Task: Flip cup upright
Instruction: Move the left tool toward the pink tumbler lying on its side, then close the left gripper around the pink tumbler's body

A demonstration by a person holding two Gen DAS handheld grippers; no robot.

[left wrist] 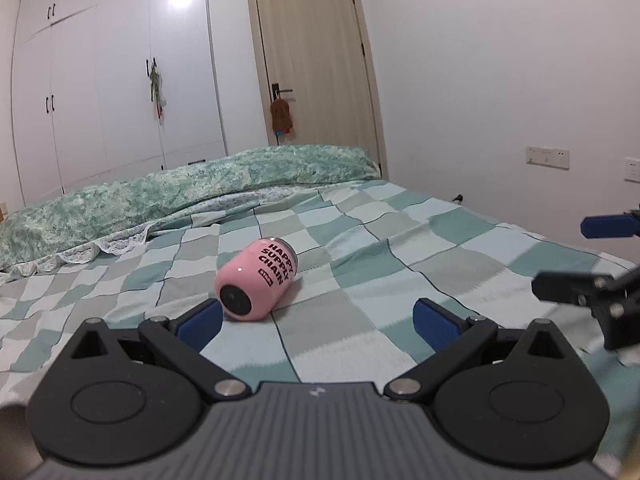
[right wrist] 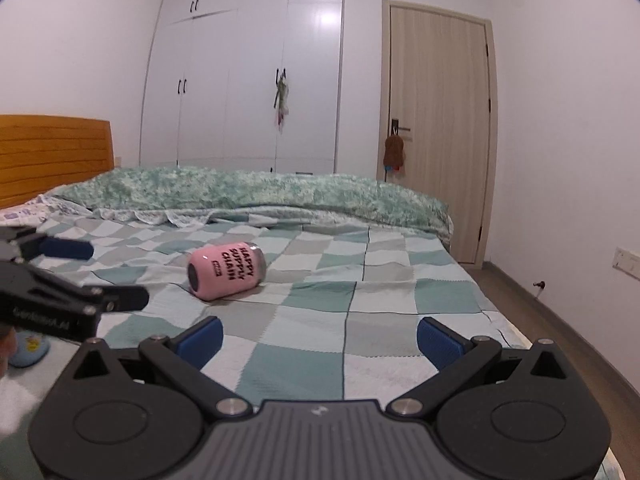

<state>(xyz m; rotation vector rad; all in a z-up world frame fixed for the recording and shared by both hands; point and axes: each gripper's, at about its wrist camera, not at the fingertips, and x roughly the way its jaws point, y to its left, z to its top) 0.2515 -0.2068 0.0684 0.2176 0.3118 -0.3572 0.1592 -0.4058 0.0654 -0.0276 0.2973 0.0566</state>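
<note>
The left tongs [left wrist: 318, 322] and the right tongs [right wrist: 320, 340] are both spread wide, holding nothing. Ahead of them the pink cup [left wrist: 256, 285] lies on its side on the checked bedspread [left wrist: 420, 248], lettered "HAPPY SUPPLY CHAIN".

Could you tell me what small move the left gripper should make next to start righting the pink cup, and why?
Probably ease the left gripper forward and a little to its left, fingers kept open. The pink cup lies on its side on the checkered bedspread, base toward the camera, just beyond the left finger rather than centred in the gap. Neither gripper touches it, and the right gripper sits farther away.
</note>
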